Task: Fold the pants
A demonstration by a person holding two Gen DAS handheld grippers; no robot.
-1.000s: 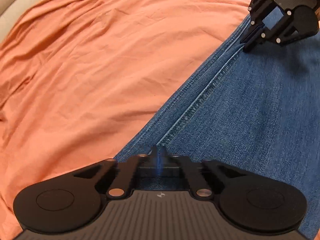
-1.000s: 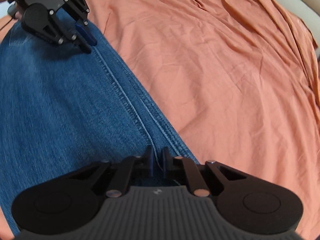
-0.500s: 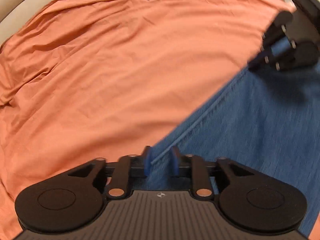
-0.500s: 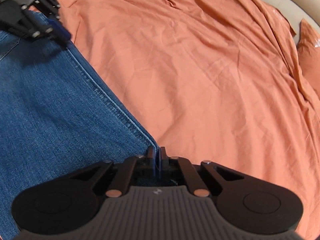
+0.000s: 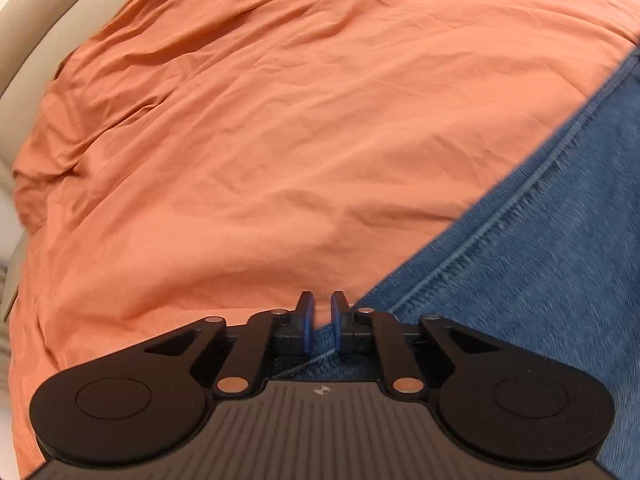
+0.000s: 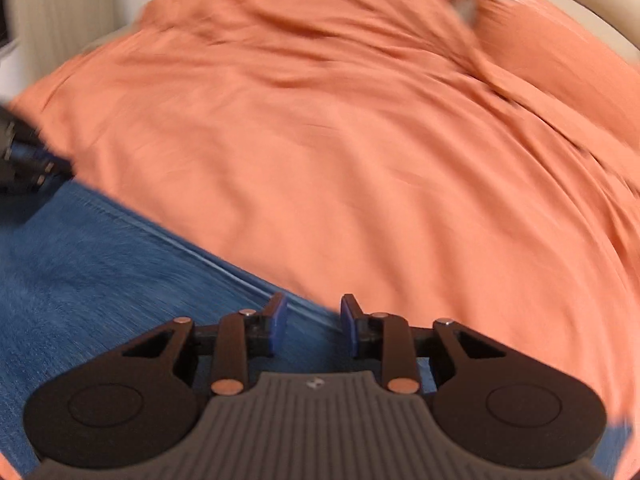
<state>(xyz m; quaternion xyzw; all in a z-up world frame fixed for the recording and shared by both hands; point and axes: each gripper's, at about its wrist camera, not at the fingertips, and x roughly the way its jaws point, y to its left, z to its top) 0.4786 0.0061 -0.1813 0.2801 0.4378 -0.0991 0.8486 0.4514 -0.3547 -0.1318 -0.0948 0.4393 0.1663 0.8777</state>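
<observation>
Blue denim pants lie flat on an orange bedsheet; their seamed edge runs diagonally. In the left wrist view my left gripper is slightly open just above the pants' edge, with nothing between its blue pads. In the right wrist view the pants fill the lower left and my right gripper is open above their edge, holding nothing. The left gripper shows blurred at the far left edge of that view.
The orange sheet covers the bed with shallow wrinkles. A beige bed frame or wall curves along the far left. An orange pillow lies at the back right.
Both grippers have let go of the pants' edge and opened, the right one wider. Both have pulled back and apart, so the right gripper has left the left wrist view.
</observation>
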